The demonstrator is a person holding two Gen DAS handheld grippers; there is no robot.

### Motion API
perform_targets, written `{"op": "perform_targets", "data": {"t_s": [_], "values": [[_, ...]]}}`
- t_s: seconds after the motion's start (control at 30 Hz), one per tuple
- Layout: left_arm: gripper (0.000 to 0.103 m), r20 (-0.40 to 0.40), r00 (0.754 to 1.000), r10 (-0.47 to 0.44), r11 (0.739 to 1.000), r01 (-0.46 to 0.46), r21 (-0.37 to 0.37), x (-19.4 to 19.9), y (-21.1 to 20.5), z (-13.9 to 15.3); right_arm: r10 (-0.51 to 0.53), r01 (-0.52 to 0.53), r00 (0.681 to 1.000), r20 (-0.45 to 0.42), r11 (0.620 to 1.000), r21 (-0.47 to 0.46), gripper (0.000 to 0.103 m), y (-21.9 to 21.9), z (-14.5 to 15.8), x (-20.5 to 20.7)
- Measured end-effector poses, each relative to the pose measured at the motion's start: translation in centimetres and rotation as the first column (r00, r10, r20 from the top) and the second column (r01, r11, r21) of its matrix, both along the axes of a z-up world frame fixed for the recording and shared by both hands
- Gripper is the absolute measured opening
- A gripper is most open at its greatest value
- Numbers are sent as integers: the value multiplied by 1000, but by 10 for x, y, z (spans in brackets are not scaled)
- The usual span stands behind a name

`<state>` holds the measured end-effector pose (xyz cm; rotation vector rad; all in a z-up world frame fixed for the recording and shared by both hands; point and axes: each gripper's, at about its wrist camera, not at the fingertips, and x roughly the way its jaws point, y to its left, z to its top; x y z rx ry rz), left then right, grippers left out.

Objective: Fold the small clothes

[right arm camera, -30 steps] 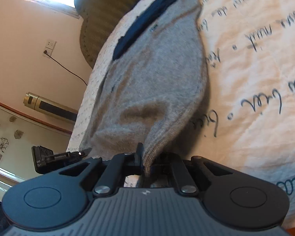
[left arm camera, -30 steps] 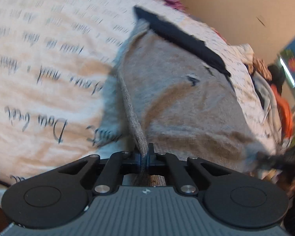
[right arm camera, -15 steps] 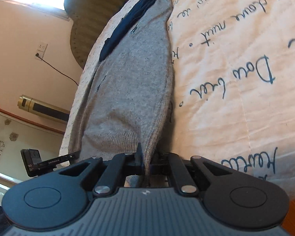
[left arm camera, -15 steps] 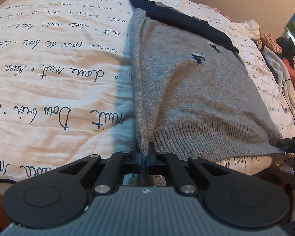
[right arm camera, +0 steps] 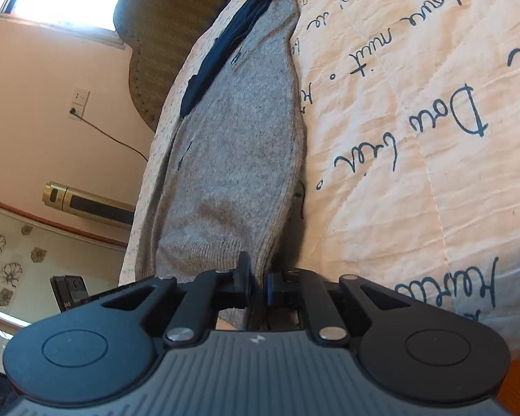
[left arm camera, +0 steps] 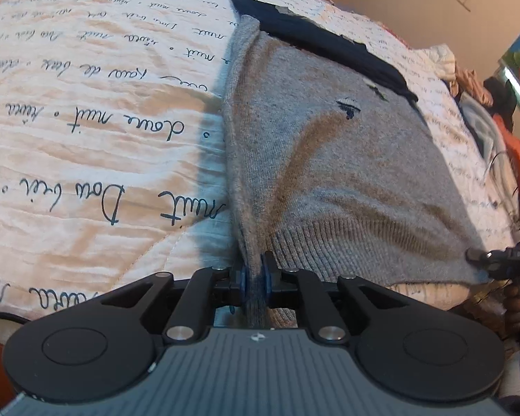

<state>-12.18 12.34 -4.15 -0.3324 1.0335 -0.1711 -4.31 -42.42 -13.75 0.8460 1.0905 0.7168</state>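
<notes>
Bedroom setup w/ a cream quilt (left arm camera: 86,159) covered in handwritten script, pile of other clothes (left arm camera: 495,104) off at the far edge, wall outlet (right arm camera: 79,102) and a window visible from the right cam. Grey knit sweater (left arm camera: 346,159) w/ a dark navy collar (left arm camera: 322,45) is lying lengthwise on the quilt, hem end toward the person. Left gripper (left arm camera: 255,277) is pinched narrow on the hem corner on its side, fabric clearly squeezed btwn the blue pads (left arm camera: 243,279). Right gripper (right arm camera: 256,286) has the other hem corner btwn its pads too, though there's a sliver of gap on one side so that hold looks a bit weaker imo. Looks like both bottom corners are being lifted to bring the hem up toward the collar. What could go wrong: the knit is stretchy and heavy-ish, so if the right pinch is only on the edge it could slip out mid-lift and the fold lands crooked. Also if one side rises faster than the other, the sweater could drag or bunch on the quilt.
</notes>
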Motion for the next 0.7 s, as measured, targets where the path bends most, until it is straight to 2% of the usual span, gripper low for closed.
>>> {"op": "perform_targets", "data": {"t_s": [0.13,0.17,0.23,0.27,0.3,0.33,0.43,0.53,0.63,0.7], "values": [[26,-22,999,47,991,-50,-127,-1,14,-5,32,-32,999,-10,999,-3,9,8,-2,1],[30,-27,998,51,987,-54,-148,-1,15,-6,38,-38,999,-14,999,1,9,9,-3,0],[31,-28,998,49,987,-53,-153,0,15,-5,46,-46,999,-17,999,4,9,10,-4,0],[24,-27,999,47,988,-51,-147,0,14,-5,43,-43,999,-18,999,4,9,10,-5,1],[9,-33,998,48,988,-52,-142,1,14,-5,41,-41,999,-18,999,-3,8,10,-4,1],[4,-41,998,45,988,-51,-147,3,15,-5,53,-53,998,-16,999,-5,7,12,-3,1],[2,-22,1000,10,978,-14,-208,3,23,5,71,-71,996,45,997,-9,5,14,14,-2],[2,17,1000,-17,978,20,-207,-1,26,18,61,-61,993,100,998,2,5,8,32,-7],[2,-44,999,-3,981,-6,-196,3,33,1,69,-66,996,57,997,-49,5,4,23,-10],[2,-70,998,-1,971,-16,-237,6,38,-9,66,-65,998,13,997,-44,5,5,10,-11]]}}
